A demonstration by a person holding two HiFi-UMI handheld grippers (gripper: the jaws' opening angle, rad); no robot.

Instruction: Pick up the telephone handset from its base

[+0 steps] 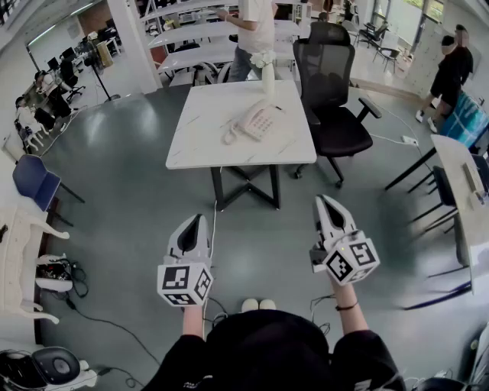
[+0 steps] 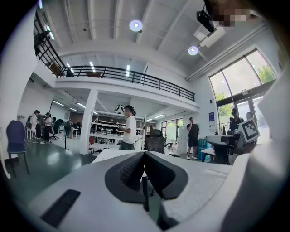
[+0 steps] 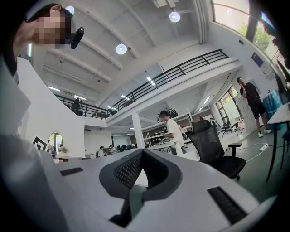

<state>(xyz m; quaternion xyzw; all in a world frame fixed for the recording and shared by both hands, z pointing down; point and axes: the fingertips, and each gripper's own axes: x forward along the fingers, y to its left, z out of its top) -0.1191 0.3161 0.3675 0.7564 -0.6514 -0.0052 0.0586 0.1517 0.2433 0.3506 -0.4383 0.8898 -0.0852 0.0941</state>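
Observation:
A white telephone [image 1: 260,121] sits on a white table [image 1: 199,145] across the room in the head view, its handset lying on the base and a curly cord [image 1: 228,136] trailing off its left side. My left gripper [image 1: 200,218] and right gripper [image 1: 321,198] are held level over the grey floor, well short of the table. The jaws of both meet at their tips with nothing between them. The left gripper view shows the left gripper [image 2: 144,153] aimed at the table's edge [image 2: 103,155]. In the right gripper view the right gripper [image 3: 142,150] points toward the black chair [image 3: 213,145].
A black office chair [image 1: 332,84] stands at the table's right side. A person in a white shirt [image 1: 256,23] stands behind the table, and a white vase [image 1: 267,72] stands at its far edge. A blue chair [image 1: 34,179] is at the left and another desk [image 1: 462,179] at the right. Cables [image 1: 99,321] lie on the floor.

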